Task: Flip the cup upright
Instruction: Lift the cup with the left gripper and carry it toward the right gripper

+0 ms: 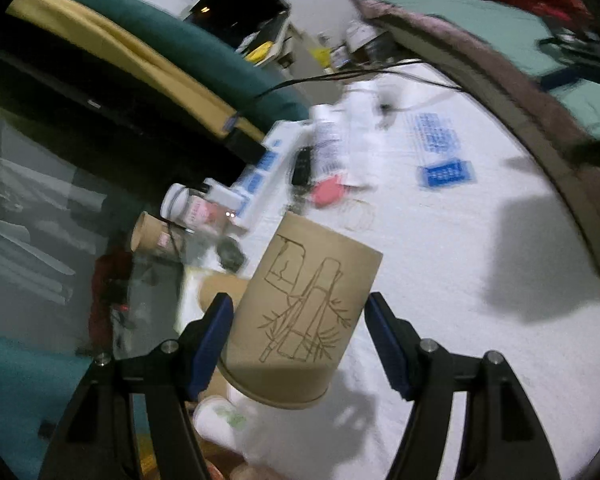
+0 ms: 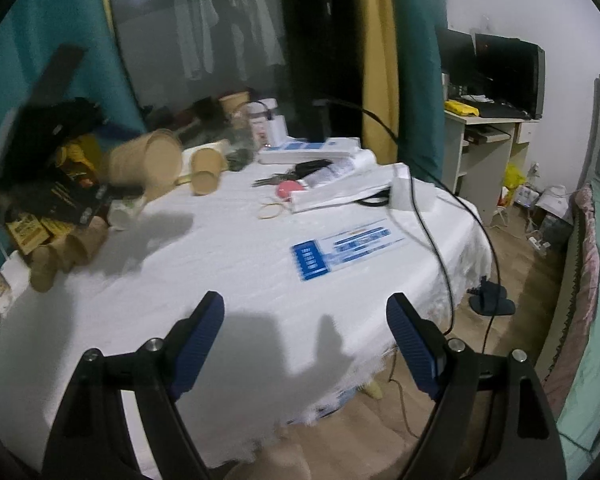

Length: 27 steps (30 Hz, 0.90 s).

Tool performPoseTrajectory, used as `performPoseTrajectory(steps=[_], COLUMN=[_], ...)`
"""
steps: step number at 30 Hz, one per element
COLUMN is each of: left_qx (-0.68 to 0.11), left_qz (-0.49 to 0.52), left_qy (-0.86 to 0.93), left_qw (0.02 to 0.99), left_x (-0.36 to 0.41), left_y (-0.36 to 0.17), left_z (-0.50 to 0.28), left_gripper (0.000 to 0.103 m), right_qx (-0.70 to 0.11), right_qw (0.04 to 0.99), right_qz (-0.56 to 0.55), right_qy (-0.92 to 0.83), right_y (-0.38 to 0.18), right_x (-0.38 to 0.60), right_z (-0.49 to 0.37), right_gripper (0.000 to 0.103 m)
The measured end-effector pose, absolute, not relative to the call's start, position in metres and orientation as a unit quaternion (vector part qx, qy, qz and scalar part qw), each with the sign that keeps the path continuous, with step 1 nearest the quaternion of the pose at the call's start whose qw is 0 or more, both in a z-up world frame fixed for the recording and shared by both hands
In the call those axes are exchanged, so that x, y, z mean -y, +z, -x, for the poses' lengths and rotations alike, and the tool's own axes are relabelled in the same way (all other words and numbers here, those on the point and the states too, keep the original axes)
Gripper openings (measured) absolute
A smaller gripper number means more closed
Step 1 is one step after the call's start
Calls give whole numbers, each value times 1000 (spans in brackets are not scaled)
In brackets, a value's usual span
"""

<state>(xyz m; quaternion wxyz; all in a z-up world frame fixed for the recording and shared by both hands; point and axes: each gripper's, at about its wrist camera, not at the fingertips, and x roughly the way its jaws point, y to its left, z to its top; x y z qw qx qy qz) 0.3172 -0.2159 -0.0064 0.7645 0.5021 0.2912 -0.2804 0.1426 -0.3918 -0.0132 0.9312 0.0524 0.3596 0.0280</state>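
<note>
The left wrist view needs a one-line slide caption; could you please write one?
Left gripper straddles a tilted brown paper cup with a bamboo sketch, above the white tablecloth.

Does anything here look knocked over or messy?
Yes. Several paper cups lie tipped on their sides at the table's far left edge, piled among boxes. One cup sits tilted between the left gripper's open jaws.
</note>
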Motion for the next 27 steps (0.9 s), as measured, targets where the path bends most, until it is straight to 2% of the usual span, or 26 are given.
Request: performPoseTrajectory(steps=[6,11,21,23,25,27], left_qx=[-293,-334,-371,-382,-384,-388], left_qz=[-537,-553,-573,-562,-549,-533], left_qy=[-289,-310,-299,-295,-298,-304], left_qw=[736,697,667,672,680,688], left_x=[189,174,161,157,155,153], left_y=[-33,-69,-116,-117,-117,-115], left_z=[-215,-152,-125,-129,-135,-134], left_gripper=[68,70,71,75,84,86], right_qx=[-350,-364,-386,-390,-393,-396], right_qw=[934,927,917,915,912,910], right_qz=[-50,-54,-44,-44,-39,-25], right_qy=[55,69,87,96,109,123], right_y=[-1,-12,-29,-30,-30,-29], right_x=[356,340,335,334,331,324], right_z=[-94,-58,-54,-60,-64,-70], right_gripper=[81,81,81,81,81,81])
